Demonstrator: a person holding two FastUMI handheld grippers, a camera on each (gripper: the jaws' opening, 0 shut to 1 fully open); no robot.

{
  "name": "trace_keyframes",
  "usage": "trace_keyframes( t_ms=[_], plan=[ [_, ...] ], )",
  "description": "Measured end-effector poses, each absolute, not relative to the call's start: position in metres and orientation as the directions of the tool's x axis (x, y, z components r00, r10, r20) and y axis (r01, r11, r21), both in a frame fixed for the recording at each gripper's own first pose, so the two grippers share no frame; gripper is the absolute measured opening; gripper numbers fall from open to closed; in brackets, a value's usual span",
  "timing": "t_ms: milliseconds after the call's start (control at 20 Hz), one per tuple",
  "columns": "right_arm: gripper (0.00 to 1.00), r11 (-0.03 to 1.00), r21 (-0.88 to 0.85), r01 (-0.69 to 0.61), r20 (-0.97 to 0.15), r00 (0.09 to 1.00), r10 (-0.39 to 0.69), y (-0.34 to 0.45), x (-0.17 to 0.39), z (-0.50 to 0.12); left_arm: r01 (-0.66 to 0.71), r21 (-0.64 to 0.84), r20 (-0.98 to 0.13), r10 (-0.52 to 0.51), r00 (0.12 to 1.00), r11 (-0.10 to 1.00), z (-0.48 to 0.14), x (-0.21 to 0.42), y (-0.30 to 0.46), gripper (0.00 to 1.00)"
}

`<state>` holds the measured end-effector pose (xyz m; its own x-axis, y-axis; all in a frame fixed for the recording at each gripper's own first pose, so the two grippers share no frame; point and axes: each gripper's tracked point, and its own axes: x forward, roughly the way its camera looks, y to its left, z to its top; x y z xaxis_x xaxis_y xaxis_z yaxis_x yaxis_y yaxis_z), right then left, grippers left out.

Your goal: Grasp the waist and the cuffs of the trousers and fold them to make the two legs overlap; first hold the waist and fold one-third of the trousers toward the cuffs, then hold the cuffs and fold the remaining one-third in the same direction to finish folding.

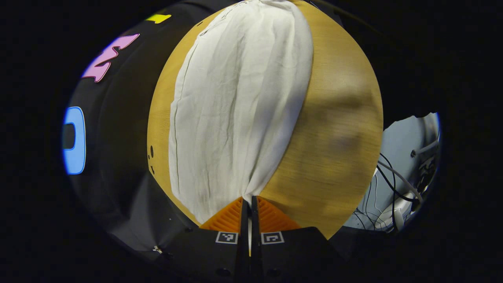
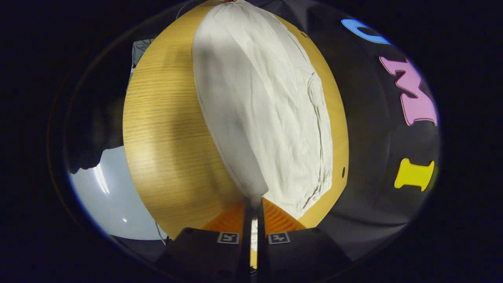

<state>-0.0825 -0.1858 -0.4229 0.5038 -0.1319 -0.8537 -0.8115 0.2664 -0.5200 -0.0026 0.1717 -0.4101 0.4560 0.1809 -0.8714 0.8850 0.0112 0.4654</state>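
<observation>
White trousers (image 1: 235,114) lie lengthwise on a wooden table (image 1: 338,129), stretching away from me in the left gripper view. My left gripper (image 1: 249,201) is shut on a corner of the fabric at its near end, and the cloth rises into the fingers. In the right gripper view the same trousers (image 2: 271,114) run away along the table (image 2: 165,129). My right gripper (image 2: 254,203) is shut on a pinched edge of the cloth at its own near end. Which end is waist or cuffs I cannot tell.
The table has small holes near its edge (image 1: 151,151). Past the table's edge the pale floor (image 1: 401,145) carries cables and white plugs (image 1: 393,212). The black booth wall (image 2: 377,129) stands close along the trousers' far side.
</observation>
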Motion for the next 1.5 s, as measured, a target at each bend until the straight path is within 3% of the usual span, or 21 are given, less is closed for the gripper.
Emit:
trace_keyframes(
  t_ms=[100, 200, 350, 650, 950, 1250, 1500],
  plan=[
    [0.07, 0.281, -0.505, -0.816, -0.863, 0.487, -0.135, -0.187, -0.08, -0.425, 0.875, 0.484, -0.863, 0.177, 0.474, 0.022, -0.411, -0.003, 0.171, 0.07],
    [0.12, 0.275, -0.487, -0.829, -0.873, 0.472, -0.125, -0.184, -0.081, -0.423, 0.872, 0.49, -0.858, 0.181, 0.48, 0.01, -0.411, -0.004, 0.171, 0.07],
    [0.05, 0.303, -0.483, -0.821, -0.875, 0.469, -0.124, -0.185, -0.077, -0.417, 0.88, 0.473, -0.865, 0.207, 0.456, 0.037, -0.41, -0.001, 0.17, 0.06],
    [0.05, 0.412, -0.568, -0.713, -0.806, 0.583, -0.102, -0.18, -0.047, -0.365, 0.814, 0.524, -0.852, 0.162, 0.498, 0.251, -0.379, 0.021, 0.154, 0.05],
    [0.05, 0.57, -0.639, -0.517, -0.689, 0.713, -0.127, -0.185, 0.013, -0.306, 0.695, 0.575, -0.806, 0.154, 0.572, 0.431, -0.329, 0.077, 0.149, 0.05],
    [0.06, 0.623, -0.651, -0.434, -0.641, 0.754, -0.144, -0.189, 0.059, -0.286, 0.665, 0.608, -0.776, 0.15, 0.612, 0.433, -0.309, 0.123, 0.148, 0.05],
    [0.06, 0.632, -0.641, -0.434, -0.651, 0.744, -0.15, -0.187, 0.083, -0.296, 0.683, 0.592, -0.793, 0.162, 0.587, 0.428, -0.324, 0.144, 0.148, 0.05]
  ],
)
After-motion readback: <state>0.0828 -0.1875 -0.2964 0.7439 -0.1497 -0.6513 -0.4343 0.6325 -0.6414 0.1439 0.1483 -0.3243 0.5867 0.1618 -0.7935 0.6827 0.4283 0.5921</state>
